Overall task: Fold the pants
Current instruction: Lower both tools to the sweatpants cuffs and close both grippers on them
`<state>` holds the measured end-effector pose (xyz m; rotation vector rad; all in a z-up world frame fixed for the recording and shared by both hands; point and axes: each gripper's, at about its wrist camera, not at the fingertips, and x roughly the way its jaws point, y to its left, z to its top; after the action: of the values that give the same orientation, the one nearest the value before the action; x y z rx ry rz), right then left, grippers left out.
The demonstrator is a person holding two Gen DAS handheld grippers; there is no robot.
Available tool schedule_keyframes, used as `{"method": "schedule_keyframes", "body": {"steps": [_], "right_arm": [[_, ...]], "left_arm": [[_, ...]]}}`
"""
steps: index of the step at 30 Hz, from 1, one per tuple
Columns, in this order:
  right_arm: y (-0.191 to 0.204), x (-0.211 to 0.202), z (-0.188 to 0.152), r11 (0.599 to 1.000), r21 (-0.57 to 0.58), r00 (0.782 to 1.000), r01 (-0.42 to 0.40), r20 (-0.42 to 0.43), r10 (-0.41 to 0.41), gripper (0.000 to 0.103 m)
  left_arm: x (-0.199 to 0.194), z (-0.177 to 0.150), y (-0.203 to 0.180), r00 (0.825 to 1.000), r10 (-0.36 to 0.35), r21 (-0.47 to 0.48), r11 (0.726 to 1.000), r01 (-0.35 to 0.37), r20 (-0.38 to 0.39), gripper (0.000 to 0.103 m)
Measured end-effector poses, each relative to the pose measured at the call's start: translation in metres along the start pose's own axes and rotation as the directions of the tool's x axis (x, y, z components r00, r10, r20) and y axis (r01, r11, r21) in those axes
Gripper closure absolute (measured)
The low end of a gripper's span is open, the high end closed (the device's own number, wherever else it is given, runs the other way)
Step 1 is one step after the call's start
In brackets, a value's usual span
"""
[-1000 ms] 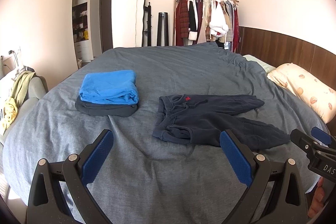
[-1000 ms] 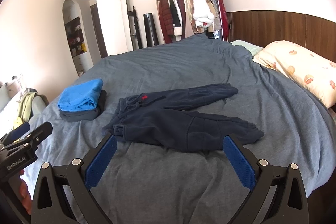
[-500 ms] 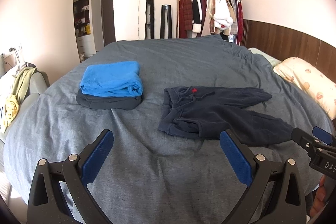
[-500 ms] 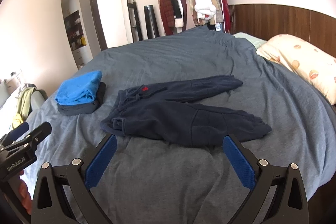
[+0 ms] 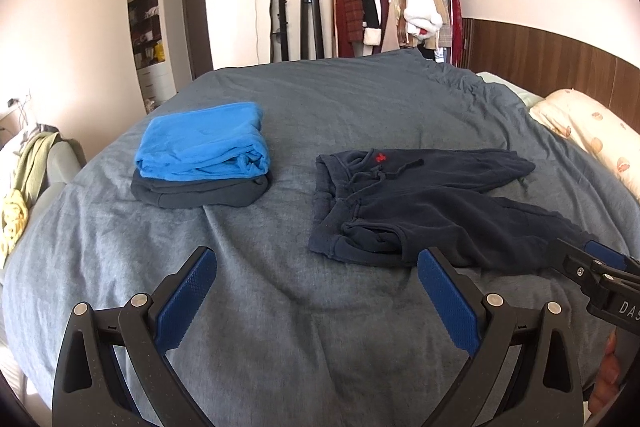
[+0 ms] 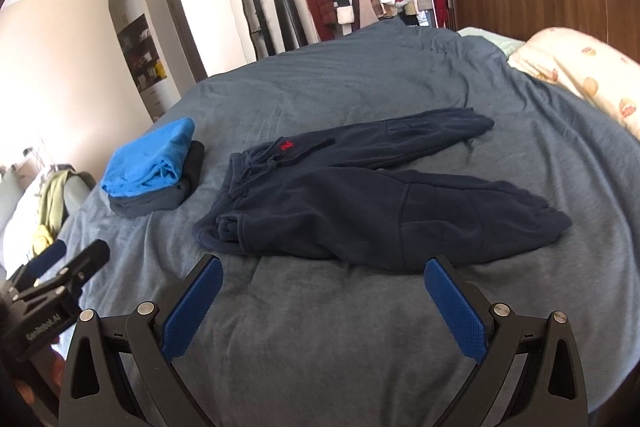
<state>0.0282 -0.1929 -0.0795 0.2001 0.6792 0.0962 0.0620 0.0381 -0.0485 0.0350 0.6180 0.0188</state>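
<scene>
A bed point(image 5: 360, 99) with a grey-blue duvet fills the sunlit room; behind it stand a clothes rack point(image 5: 396, 7), an arched shelf niche point(image 5: 146, 35) and wood wall panelling point(image 5: 552, 59).

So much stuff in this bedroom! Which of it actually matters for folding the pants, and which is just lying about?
Part of the job:
navy pants, spread unfolded on the bed
left hand-held gripper, open
right hand-held gripper, open

Just lying about:
folded blue and dark garments, stacked
pillow
clothes rack

Fleecy matt pants point(image 6: 360, 203), soft cloth bedspread point(image 6: 360, 327), textured pads point(image 6: 456, 311)
</scene>
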Motion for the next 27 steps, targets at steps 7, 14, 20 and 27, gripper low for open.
{"method": "schedule_keyframes", "body": {"steps": [7, 14, 20, 27], "right_arm": [[-0.001, 0.036, -0.001, 0.999, 0.035, 0.999, -0.022, -0.043, 0.024, 0.006], [-0.003, 0.079, 0.002, 0.997, 0.061, 0.99, -0.042, -0.13, 0.05, 0.014], [-0.009, 0.111, 0.002, 0.993, 0.116, 0.974, -0.032, -0.218, 0.057, 0.019], [-0.008, 0.135, 0.014, 0.983, 0.18, 0.921, 0.03, -0.386, 0.042, 0.023]], "left_arm": [[0.038, 0.002, -0.003, 0.999, -0.014, 0.029, 0.999, 0.016, -0.042, 0.004], [0.081, 0.002, 0.0, 0.994, -0.037, 0.027, 0.999, 0.04, -0.107, 0.009], [0.118, 0.006, 0.003, 0.979, -0.07, 0.011, 0.997, 0.074, -0.19, 0.016], [0.14, 0.028, 0.006, 0.934, -0.086, -0.017, 0.996, 0.086, -0.347, 0.021]]}}
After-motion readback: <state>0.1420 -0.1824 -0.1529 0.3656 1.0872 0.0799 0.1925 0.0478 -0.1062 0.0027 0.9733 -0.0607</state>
